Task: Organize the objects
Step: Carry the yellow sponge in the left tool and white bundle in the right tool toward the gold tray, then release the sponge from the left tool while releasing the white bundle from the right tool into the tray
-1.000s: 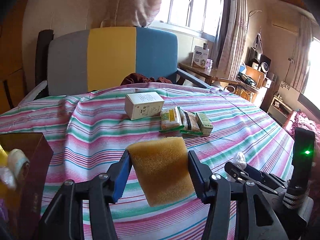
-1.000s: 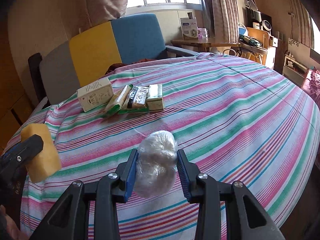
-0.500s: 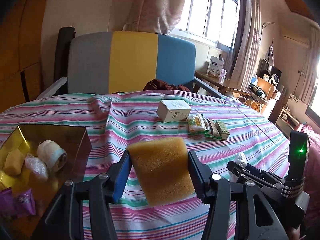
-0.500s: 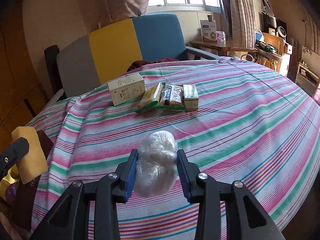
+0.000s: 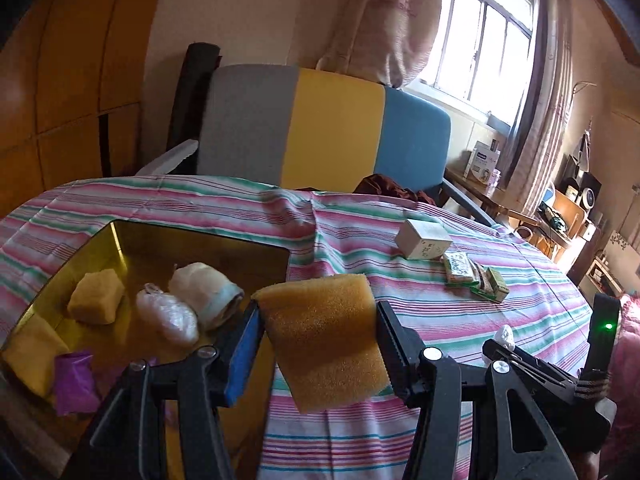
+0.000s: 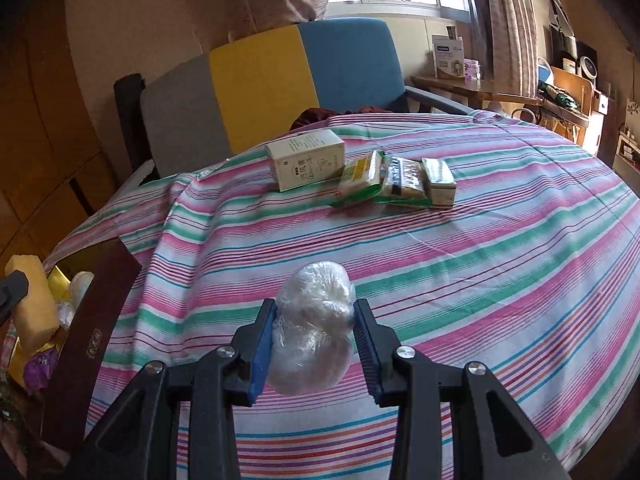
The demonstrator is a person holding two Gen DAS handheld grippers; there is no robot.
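Left wrist: left gripper clamps one porous yellow sponge, just right of the gold tin. Tin holds five items: two sponge blocks, two plastic-wrapped lumps, one purple packet.

Right wrist: right gripper pinches one crinkly plastic-wrapped ball, right of the tin, above striped tablecloth.

The left gripper swings left, its yellow sponge block now just beside the gold-lined open box at lower left.

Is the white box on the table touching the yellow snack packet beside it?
Cannot tell. In the right wrist view the white box overlaps the yellow packet; no gap shows plainly.
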